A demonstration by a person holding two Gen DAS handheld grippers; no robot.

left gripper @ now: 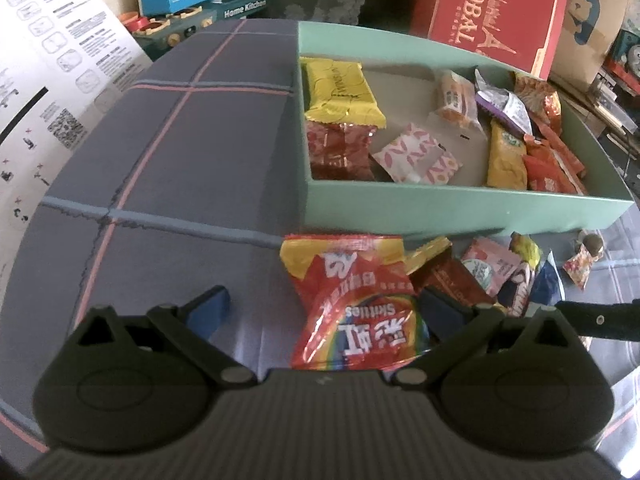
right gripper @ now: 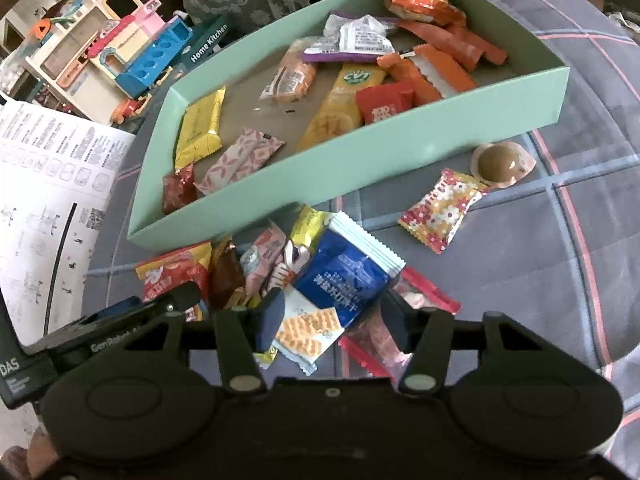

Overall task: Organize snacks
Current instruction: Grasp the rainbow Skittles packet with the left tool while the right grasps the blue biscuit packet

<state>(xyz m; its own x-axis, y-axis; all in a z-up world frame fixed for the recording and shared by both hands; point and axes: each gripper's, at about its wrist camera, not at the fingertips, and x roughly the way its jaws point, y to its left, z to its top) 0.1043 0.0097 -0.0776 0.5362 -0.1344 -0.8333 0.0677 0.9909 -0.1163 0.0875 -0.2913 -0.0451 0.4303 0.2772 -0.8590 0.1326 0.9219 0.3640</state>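
A grey plaid cloth (right gripper: 540, 280) carries one mint box (right gripper: 340, 184) holding about a dozen snacks. Just before it lies a loose pile. The left gripper (left gripper: 324, 312) gapes wide around one Skittles bag (left gripper: 352, 304), not pressing it. The right gripper (right gripper: 332, 320), half open, straddles one blue cracker packet (right gripper: 340, 284), long axis diagonal.

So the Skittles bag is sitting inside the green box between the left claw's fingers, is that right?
Not quite. The Skittles bag does lie between the left claw's fingers, but on the plaid cloth in front of the green box, not inside it. The left wrist view shows this.
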